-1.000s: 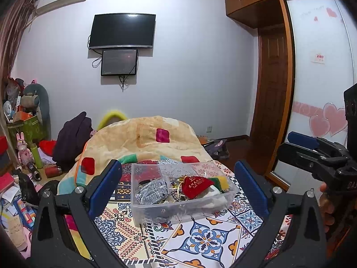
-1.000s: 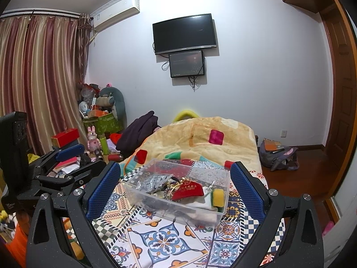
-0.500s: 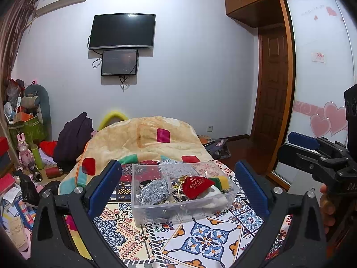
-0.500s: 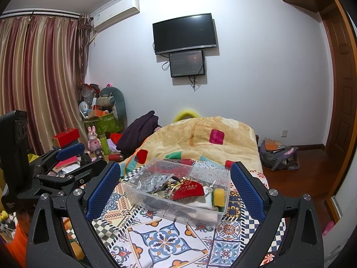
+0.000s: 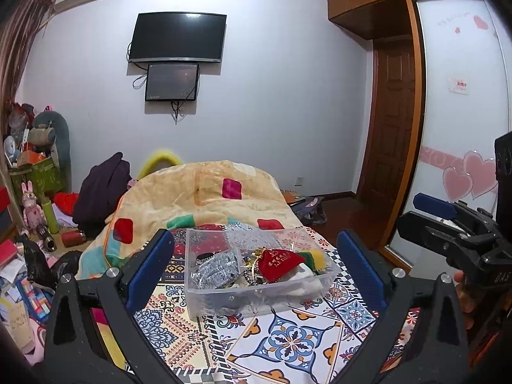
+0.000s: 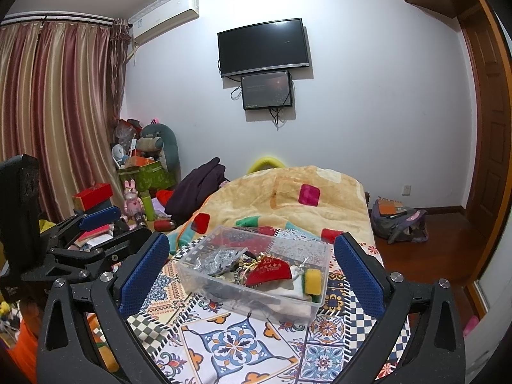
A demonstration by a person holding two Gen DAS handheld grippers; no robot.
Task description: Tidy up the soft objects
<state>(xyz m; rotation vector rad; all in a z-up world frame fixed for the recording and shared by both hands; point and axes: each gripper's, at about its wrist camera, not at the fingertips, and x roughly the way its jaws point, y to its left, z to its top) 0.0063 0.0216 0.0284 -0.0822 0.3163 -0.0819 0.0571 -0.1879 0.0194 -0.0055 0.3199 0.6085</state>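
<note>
I see my left gripper and right gripper both spread wide, holding nothing, hovering short of the clear plastic bin. It sits on the patterned cloth and holds a red pouch, a silver bag and a yellow sponge.

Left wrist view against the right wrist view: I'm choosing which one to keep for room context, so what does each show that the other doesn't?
Only the left wrist view shows the wardrobe door with pink hearts and the right gripper from the side. Only the right wrist view shows the striped curtains and the left gripper from the side. Both show the clear bin of soft items, the red pouch, the patterned cloth and the wall TV.
</note>
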